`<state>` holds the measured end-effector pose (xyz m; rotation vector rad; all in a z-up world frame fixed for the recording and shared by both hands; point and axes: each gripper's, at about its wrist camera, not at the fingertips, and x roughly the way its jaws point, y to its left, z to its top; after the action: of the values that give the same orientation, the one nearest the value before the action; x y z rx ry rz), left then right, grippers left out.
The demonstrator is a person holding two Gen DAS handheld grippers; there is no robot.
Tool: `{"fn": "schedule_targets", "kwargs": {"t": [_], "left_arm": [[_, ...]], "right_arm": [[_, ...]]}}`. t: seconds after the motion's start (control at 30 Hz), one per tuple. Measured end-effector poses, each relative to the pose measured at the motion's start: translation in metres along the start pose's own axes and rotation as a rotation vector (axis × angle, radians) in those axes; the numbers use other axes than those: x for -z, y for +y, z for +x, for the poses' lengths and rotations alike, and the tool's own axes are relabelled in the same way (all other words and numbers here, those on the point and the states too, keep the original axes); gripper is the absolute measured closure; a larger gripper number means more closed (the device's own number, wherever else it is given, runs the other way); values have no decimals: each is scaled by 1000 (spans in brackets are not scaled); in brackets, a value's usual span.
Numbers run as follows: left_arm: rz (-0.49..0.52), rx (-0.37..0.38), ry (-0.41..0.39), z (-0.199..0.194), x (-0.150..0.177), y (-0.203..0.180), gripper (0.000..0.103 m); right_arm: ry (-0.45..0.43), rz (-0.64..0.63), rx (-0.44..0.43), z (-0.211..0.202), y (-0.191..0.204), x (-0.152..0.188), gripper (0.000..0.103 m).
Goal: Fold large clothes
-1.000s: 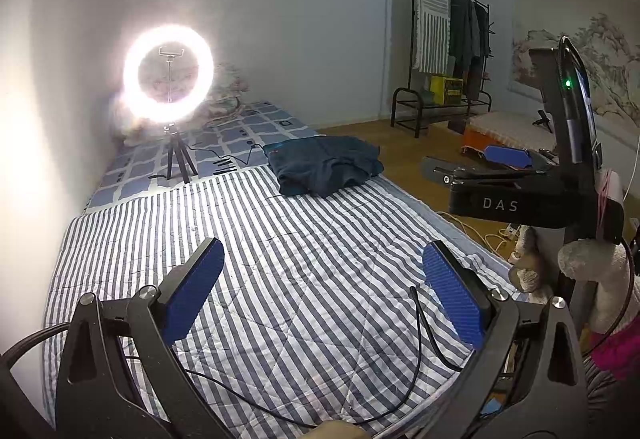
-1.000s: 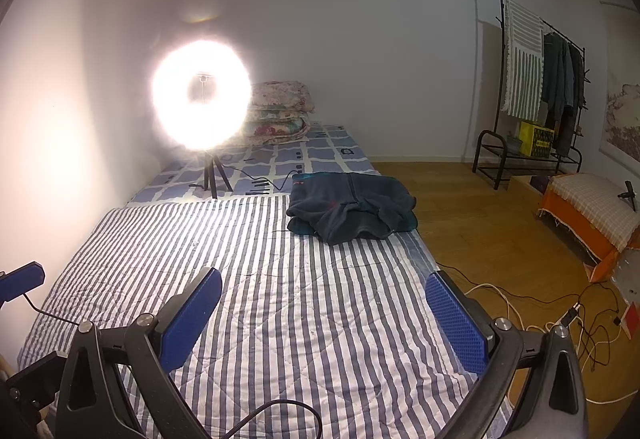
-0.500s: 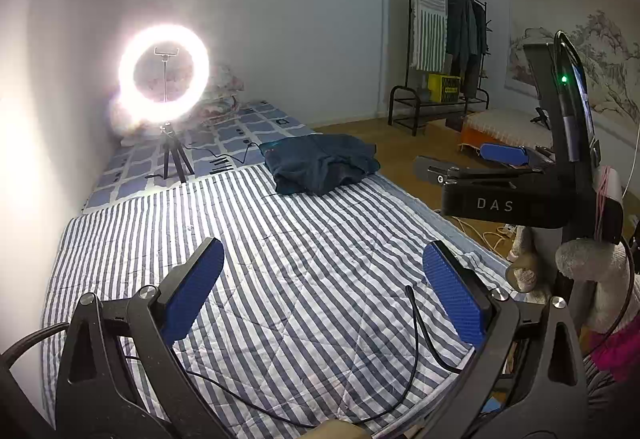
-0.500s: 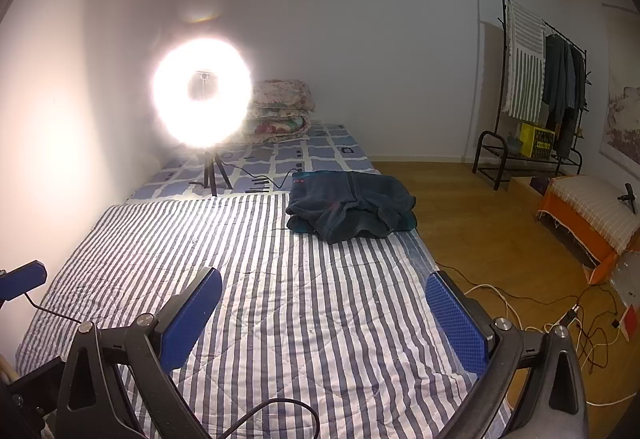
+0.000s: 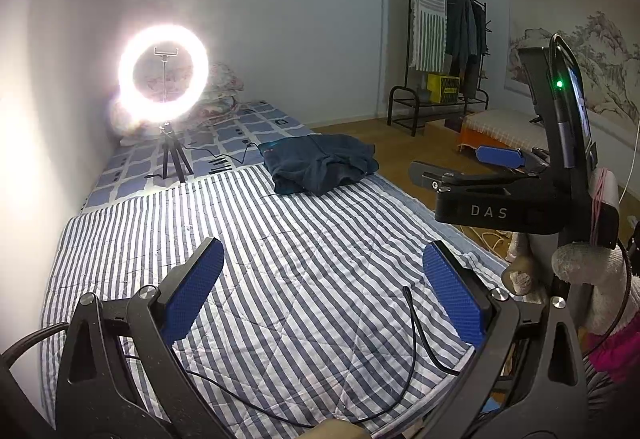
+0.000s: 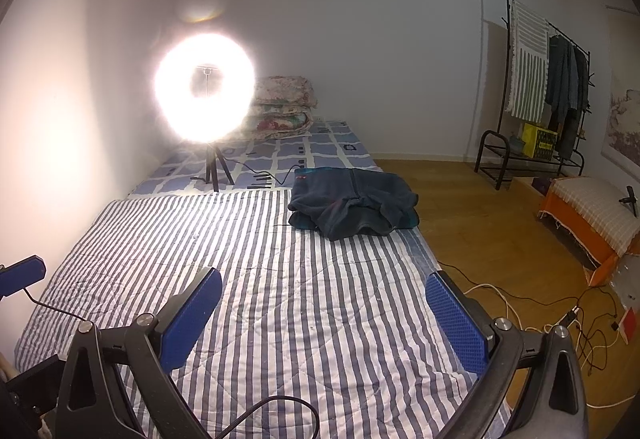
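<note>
A dark blue garment [image 5: 320, 163] lies loosely bunched at the far right of the striped quilt [image 5: 280, 279], near the bed's edge. The right wrist view shows the same garment [image 6: 352, 203]. My left gripper [image 5: 322, 291] hangs open over the near part of the quilt with nothing between its blue pads. My right gripper [image 6: 322, 315] is open and empty too, well short of the garment. In the left wrist view the right gripper [image 5: 460, 165] is off to the right. One blue pad of the left gripper [image 6: 20, 275] shows at the left edge of the right wrist view.
A lit ring light on a tripod [image 6: 206, 103] stands on the bed's far end, its cable running toward the garment. Folded floral quilts [image 6: 280, 107] sit by the wall. A clothes rack [image 6: 536, 87], an orange-covered bench [image 6: 588, 219] and floor cables [image 6: 560, 315] lie to the right.
Both grippers stay open and empty. The views have only drifted slightly; the garment has not moved.
</note>
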<state>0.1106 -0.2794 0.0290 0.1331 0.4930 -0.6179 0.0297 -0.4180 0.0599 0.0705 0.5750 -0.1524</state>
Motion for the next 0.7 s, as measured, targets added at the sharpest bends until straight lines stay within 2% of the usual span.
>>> {"fn": "schedule_targets", "kwargs": {"t": [0.13, 0.23, 0.7], "left_arm": [[4, -11, 0, -1, 1, 0, 2], [15, -53, 5, -1, 1, -1, 2], [29, -65, 18, -4, 2, -2, 1]], "right_arm": [[0, 1, -1, 1, -2, -1, 0], [3, 2, 1, 2, -4, 0, 0], [3, 10, 16, 2, -4, 1, 0]]}}
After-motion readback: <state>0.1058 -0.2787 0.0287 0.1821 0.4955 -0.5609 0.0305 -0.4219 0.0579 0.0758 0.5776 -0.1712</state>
